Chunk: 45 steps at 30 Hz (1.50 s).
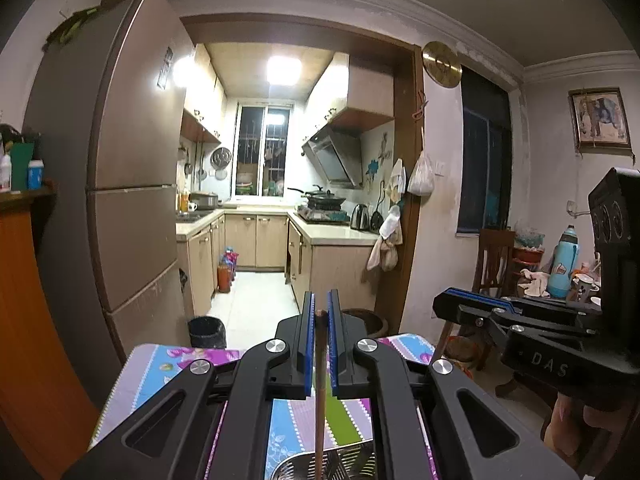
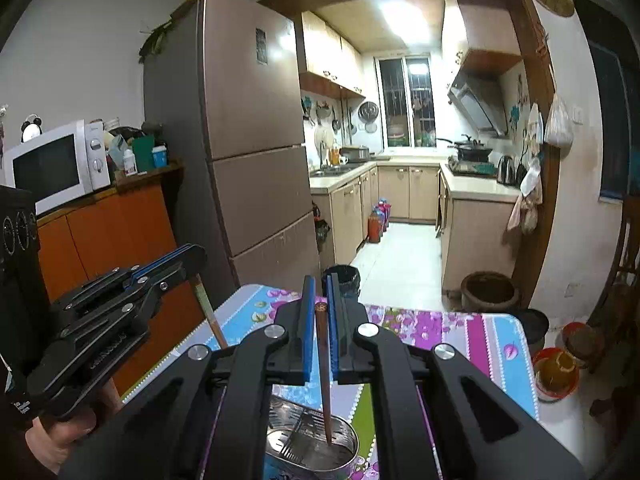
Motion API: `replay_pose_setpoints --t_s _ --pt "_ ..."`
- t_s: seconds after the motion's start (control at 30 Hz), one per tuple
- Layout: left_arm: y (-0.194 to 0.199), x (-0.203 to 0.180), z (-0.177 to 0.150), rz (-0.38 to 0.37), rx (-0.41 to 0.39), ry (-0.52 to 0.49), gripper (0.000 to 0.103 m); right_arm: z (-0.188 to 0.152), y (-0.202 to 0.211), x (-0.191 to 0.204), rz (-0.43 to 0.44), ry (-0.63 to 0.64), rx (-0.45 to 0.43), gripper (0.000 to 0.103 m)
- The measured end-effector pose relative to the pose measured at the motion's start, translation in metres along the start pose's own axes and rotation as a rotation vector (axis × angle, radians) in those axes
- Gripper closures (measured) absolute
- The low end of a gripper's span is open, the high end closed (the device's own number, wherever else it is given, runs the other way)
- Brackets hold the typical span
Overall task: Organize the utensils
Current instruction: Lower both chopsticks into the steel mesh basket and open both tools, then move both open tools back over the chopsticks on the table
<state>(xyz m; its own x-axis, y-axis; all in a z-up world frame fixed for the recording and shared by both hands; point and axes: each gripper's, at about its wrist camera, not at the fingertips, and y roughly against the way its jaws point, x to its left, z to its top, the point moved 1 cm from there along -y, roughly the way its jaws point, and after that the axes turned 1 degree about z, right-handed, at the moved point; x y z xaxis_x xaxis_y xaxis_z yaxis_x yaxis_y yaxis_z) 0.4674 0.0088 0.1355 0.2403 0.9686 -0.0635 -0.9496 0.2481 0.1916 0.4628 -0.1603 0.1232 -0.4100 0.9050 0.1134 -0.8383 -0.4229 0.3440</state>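
Over the floral surface (image 2: 460, 332), both grippers pinch chopsticks: the left gripper (image 1: 320, 314) grips one (image 1: 319, 392); the right gripper's (image 2: 320, 308) chopstick (image 2: 324, 380) tip dips into the metal holder (image 2: 316, 446).

Both tongs (image 1: 320, 312) (image 2: 320, 300) clamped, side by side.

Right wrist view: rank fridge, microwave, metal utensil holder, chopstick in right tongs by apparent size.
Largest to smallest, as they look:
1. fridge
2. microwave
3. metal utensil holder
4. chopstick in the right tongs

Holder and chopstick sit very near the camera, so their true sizes are unsure.
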Motion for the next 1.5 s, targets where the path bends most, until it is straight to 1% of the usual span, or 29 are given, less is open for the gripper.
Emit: replay_pose_setpoints --t_s 0.23,0.3,0.33,0.37,0.4,0.43,0.47,0.53,0.6,0.8,0.87,0.9,0.93,0.97,1.03,1.07,1.1,1.17,1.2,1.27,1.3,1.33,1.37,1.4,1.43,1.47,1.5 --pt "-0.016 0.004 -0.023 0.024 0.042 -0.006 0.095 -0.015 -0.013 -0.006 0.011 -0.025 0.041 0.098" --pt "-0.017 0.005 -0.024 0.025 0.049 -0.001 0.09 -0.015 -0.014 -0.007 0.013 -0.034 0.043 0.098" --pt "-0.017 0.007 -0.024 0.028 0.052 0.0 0.081 -0.015 -0.014 -0.007 0.011 -0.036 0.043 0.098" --pt "-0.017 0.008 -0.024 0.033 0.049 -0.001 0.074 -0.014 -0.012 -0.008 0.01 -0.037 0.041 0.097" --pt "-0.016 0.008 -0.025 0.036 0.048 0.0 0.072 -0.014 -0.011 -0.008 0.008 -0.037 0.038 0.095" --pt "-0.016 0.009 -0.025 0.038 0.048 0.002 0.071 -0.013 -0.009 -0.009 0.007 -0.037 0.035 0.087" --pt "-0.016 0.01 -0.024 0.042 0.049 0.006 0.07 -0.012 -0.008 -0.009 0.007 -0.038 0.031 0.073" --pt "-0.014 0.01 -0.025 0.048 0.047 0.012 0.065 -0.01 -0.003 -0.01 0.005 -0.047 0.013 0.062" --pt "-0.011 0.011 -0.024 0.054 0.045 0.014 0.063 -0.008 0.002 -0.01 0.004 -0.049 0.0 0.06" --pt "0.003 0.009 -0.021 0.06 0.039 0.004 0.061 -0.004 0.022 -0.01 -0.004 -0.053 -0.026 0.059" --pt "0.022 0.011 -0.019 0.061 0.024 0.006 0.058 -0.004 0.041 -0.009 -0.002 -0.054 -0.041 0.058" --pt "0.039 0.013 -0.019 0.06 0.006 0.007 0.056 -0.005 0.054 -0.006 0.002 -0.047 -0.051 0.058" --pt "0.054 0.014 -0.02 0.062 -0.012 0.004 0.051 -0.008 0.072 -0.001 0.004 -0.031 -0.06 0.055" --pt "0.081 0.015 -0.024 0.078 -0.046 -0.009 0.043 -0.01 0.085 0.003 0.006 -0.017 -0.065 0.052" --pt "0.127 0.015 -0.037 0.093 -0.092 -0.046 0.031 -0.022 0.121 0.014 0.021 0.003 -0.072 0.047" --pt "0.151 0.015 -0.049 0.105 -0.109 -0.065 0.025 -0.034 0.145 0.023 0.03 0.029 -0.078 0.044" --pt "0.179 0.014 -0.067 0.113 -0.114 -0.099 0.024 -0.049 0.167 0.033 0.022 0.062 -0.089 0.043" --pt "0.218 0.013 -0.098 0.13 -0.118 -0.128 0.022 -0.085 0.203 0.049 0.015 0.105 -0.111 0.042" --pt "0.24 0.014 -0.123 0.13 -0.105 -0.136 0.022 -0.111 0.22 0.057 0.007 0.11 -0.129 0.042" --pt "0.266 0.016 -0.161 0.132 -0.08 -0.116 0.022 -0.157 0.237 0.067 0.009 0.099 -0.128 0.042" --pt "0.273 0.016 -0.182 0.13 -0.058 -0.115 0.022 -0.183 0.241 0.072 -0.007 0.082 -0.125 0.042" --pt "0.28 0.014 -0.208 0.151 -0.024 -0.117 0.022 -0.207 0.241 0.076 -0.013 0.064 -0.114 0.043" --pt "0.283 0.014 -0.227 0.152 0.008 -0.101 0.022 -0.236 0.236 0.081 -0.011 0.035 -0.084 0.049" --pt "0.289 0.016 -0.248 0.137 0.041 -0.074 0.022 -0.263 0.229 0.086 -0.009 0.01 -0.048 0.055" --pt "0.292 0.016 -0.271 0.132 0.078 -0.052 0.022 -0.287 0.221 0.092 -0.019 0.0 -0.017 0.063" --pt "0.292 0.016 -0.287 0.13 0.109 -0.042 0.023 -0.306 0.213 0.097 -0.039 -0.001 0.007 0.07" --pt "0.293 0.014 -0.304 0.117 0.145 -0.027 0.025 -0.32 0.208 0.102 -0.046 0.004 0.028 0.073"
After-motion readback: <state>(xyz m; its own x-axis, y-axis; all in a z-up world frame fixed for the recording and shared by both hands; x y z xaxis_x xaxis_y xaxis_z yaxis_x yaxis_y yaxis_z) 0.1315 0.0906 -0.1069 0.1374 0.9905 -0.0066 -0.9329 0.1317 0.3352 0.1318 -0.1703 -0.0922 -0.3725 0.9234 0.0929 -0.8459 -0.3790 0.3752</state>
